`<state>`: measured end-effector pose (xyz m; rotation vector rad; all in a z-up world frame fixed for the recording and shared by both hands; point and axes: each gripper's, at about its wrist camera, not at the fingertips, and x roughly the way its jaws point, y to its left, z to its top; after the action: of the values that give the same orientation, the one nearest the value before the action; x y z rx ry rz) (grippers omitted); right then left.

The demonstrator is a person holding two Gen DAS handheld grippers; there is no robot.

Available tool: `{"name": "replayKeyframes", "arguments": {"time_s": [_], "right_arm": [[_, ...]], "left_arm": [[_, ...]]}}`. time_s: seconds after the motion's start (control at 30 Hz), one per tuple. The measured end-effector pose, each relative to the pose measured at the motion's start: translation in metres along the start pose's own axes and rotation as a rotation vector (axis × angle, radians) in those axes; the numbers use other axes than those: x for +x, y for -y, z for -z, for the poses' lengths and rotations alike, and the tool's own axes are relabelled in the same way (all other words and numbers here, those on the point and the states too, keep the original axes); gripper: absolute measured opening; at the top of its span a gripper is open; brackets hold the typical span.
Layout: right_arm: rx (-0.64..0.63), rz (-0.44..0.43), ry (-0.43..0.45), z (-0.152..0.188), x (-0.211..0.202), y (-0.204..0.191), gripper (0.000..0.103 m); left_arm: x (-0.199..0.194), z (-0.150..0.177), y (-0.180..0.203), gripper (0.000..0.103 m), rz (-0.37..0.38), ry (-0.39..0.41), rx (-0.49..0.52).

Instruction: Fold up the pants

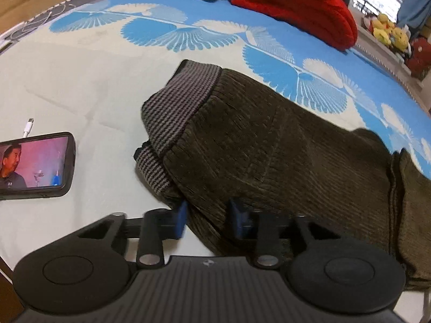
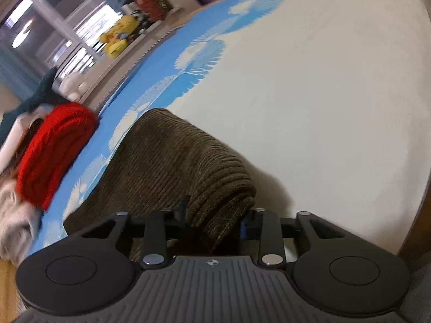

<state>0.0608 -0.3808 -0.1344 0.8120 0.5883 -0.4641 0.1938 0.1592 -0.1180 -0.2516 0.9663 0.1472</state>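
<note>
While the brown corduroy pants (image 1: 269, 145) lie on the bed (image 1: 80, 86) (phone (image 1: 35, 164) off to one side), my left gripper (image 1: 208, 219) clamps their near edge and my right gripper (image 2: 215, 218) pinches a raised fold.

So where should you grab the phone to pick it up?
Grip the phone by its two long edges, coming straight down from above. It lies flat on the bed with its screen up, so only those thin edges give the fingers something to pinch.
</note>
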Motion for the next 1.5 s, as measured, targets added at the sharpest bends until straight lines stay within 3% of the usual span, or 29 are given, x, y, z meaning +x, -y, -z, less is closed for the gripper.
{"name": "replayKeyframes", "arguments": {"time_s": [0.13, 0.27, 0.47, 0.6, 0.67, 0.73, 0.77, 0.8, 0.87, 0.97, 1.0, 1.1, 1.23, 1.33, 1.5], "right_arm": [[-0.065, 0.034, -0.012, -0.002, 0.002, -0.006, 0.029], [-0.095, 0.061, -0.003, -0.012, 0.002, -0.007, 0.027], [-0.012, 0.113, 0.027, -0.049, 0.002, 0.020, 0.027], [0.002, 0.136, 0.042, -0.065, 0.006, 0.035, 0.028], [0.027, 0.126, 0.027, -0.065, 0.008, 0.046, 0.036], [0.064, 0.111, 0.018, -0.064, 0.007, 0.054, 0.043], [0.070, 0.103, 0.016, -0.064, 0.005, 0.056, 0.048], [0.073, 0.097, 0.014, -0.064, 0.004, 0.058, 0.050], [0.062, 0.108, 0.025, -0.061, -0.002, 0.059, 0.056], [0.075, 0.169, 0.078, -0.054, -0.016, 0.060, 0.074], [0.094, 0.178, 0.091, -0.053, -0.017, 0.061, 0.075], [0.113, 0.176, 0.095, -0.057, -0.008, 0.062, 0.079], [0.138, 0.128, 0.098, -0.065, 0.004, 0.066, 0.095], [0.240, 0.083, 0.113, -0.071, 0.002, 0.078, 0.095], [0.256, 0.005, 0.079, -0.067, -0.002, 0.080, 0.093]], "left_arm": [[0.000, 0.004, 0.021, 0.027, -0.039, 0.019, 0.093], [0.000, 0.012, 0.038, 0.025, 0.019, 0.005, 0.124], [0.010, 0.015, 0.078, 0.025, 0.102, -0.012, 0.138], [0.015, 0.019, 0.104, 0.026, 0.078, 0.003, 0.177], [0.016, 0.018, 0.105, 0.028, 0.068, -0.004, 0.165], [0.016, 0.017, 0.101, 0.036, 0.067, -0.014, 0.130], [0.017, 0.015, 0.098, 0.047, 0.067, -0.019, 0.112], [0.016, 0.015, 0.094, 0.069, 0.053, -0.023, 0.090], [0.012, 0.011, 0.084, 0.096, 0.025, -0.011, 0.062], [0.012, 0.008, 0.077, 0.097, 0.011, 0.013, 0.038], [0.016, 0.007, 0.075, 0.097, 0.009, -0.005, 0.032], [0.026, 0.008, 0.073, 0.097, 0.036, -0.060, 0.008], [0.026, 0.006, 0.071, 0.097, 0.045, -0.064, 0.004], [0.025, 0.007, 0.071, 0.097, 0.061, -0.071, 0.009], [0.023, 0.009, 0.069, 0.097, 0.059, -0.071, 0.026]]}}
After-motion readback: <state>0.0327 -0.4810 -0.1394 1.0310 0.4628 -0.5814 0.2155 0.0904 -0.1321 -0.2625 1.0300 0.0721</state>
